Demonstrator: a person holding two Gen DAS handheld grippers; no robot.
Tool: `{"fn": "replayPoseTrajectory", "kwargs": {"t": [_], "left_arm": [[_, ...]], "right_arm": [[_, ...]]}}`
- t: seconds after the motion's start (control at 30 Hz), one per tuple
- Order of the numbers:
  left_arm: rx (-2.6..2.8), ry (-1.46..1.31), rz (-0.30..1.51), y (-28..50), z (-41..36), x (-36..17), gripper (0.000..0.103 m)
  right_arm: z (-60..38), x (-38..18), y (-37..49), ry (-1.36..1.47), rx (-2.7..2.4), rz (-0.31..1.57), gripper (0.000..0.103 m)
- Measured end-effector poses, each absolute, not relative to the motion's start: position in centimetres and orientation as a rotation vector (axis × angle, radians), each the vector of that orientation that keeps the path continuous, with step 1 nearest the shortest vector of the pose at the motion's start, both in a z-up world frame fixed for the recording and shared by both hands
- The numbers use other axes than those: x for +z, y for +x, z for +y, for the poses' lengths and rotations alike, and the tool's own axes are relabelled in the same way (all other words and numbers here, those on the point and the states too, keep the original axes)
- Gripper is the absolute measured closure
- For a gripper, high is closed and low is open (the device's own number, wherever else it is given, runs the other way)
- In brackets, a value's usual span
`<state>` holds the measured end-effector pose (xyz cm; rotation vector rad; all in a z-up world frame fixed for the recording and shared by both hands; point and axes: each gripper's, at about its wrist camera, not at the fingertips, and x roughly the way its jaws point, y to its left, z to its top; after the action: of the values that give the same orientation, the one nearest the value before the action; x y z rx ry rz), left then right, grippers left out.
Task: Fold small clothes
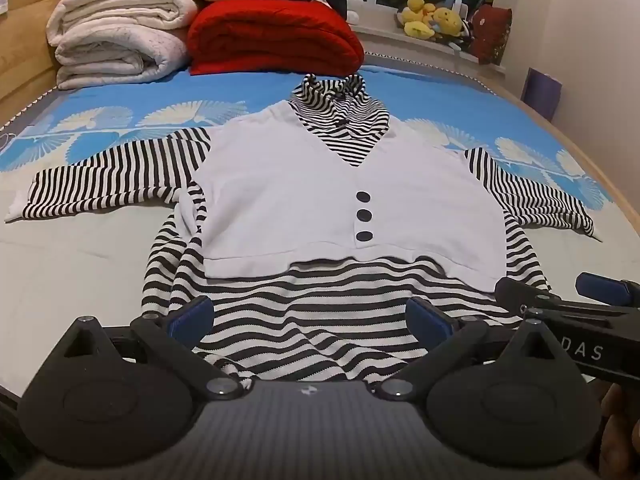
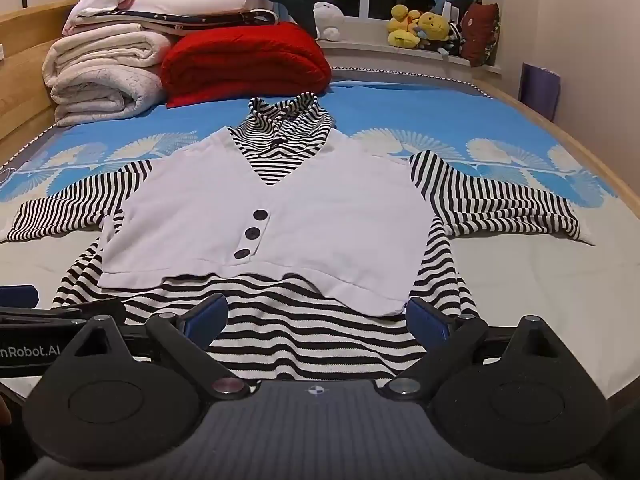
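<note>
Sweater [image 1: 348, 200] spread flat on bed [image 1: 80, 264], sleeves out at 9 and 3 o'clock, striped hem at 6 o'clock between released jaws of left gripper [image 1: 310, 320]. Soft, light knit, likely limp; best pinched at hem corners.

Seen from right gripper [image 2: 318, 318]: jaws spread wide, holding nothing, hem just ahead at 12 o'clock.

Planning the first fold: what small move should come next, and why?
Probably close the open left gripper on the near hem of the black-and-white striped top with white vest front; the top lies flat and unfolded, sleeves spread, hem between its fingers.
</note>
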<state>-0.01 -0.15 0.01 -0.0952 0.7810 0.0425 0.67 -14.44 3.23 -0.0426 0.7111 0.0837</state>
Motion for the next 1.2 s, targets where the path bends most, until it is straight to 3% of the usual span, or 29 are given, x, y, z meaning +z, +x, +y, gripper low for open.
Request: {"fn": "replayPoseTrajectory", "kwargs": {"t": [1.2], "left_arm": [[0.038,-0.106,0.783,-0.06,-0.11,-0.01,0.001]], "right_arm": [[-14.38,2.97,0.67,-0.044,0.083,0.713,0.007]]}}
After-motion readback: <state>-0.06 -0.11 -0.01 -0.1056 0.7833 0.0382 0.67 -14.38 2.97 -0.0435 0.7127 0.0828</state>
